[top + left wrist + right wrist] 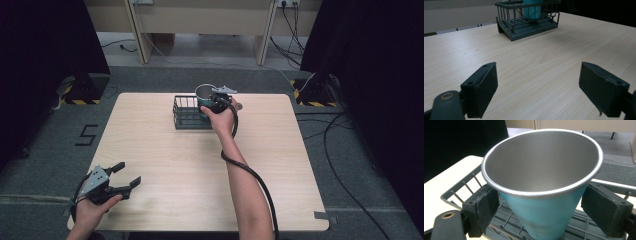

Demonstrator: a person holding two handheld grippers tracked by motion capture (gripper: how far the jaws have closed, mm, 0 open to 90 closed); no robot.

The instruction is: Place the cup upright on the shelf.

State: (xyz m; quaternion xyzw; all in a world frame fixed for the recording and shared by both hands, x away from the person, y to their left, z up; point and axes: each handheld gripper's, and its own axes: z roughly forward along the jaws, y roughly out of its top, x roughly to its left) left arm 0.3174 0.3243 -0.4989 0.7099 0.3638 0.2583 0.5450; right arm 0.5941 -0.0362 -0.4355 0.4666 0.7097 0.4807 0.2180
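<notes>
L gripper (114,181): near-left corner of table (165,185), held low in person's left hand (92,207); jaws spread wide, nothing btwn them, just bare wood in left gripper view (539,82); well apart from everything else
Table: light wood, mostly bare; only the rack + cup on it, toward far edge
Wire rack (187,114): dark grey, low w/ upright bars, far-centre of table; in left gripper view (524,20) it sits ahead of the L jaws, cup standing at its back part
Cup (544,195): teal outside, bare steel inside + rolled rim, tapers narrow to the base; empty; in the rack's right end in high view (205,95); base looks down on or just above rack floor – can't tell which
R gripper (218,102): at the cup over the rack, right hand (222,119) behind it; in right gripper view (544,210) jaws sit either side of the teal wall below the rim, not pressed together; pads look close to the wall but touching or a small gap – can't tell, so grip unconfirmed
Risk 1: tapered smooth wall → if jaws pinch it, cup may squirt up/out or tilt
Risk 2: cup appears tilted in right gripper view → could tip against the bars if let go
Risk 3: rack looks light → nudge from R gripper could slide it; cable (250,175) trailing across table may snag
</notes>
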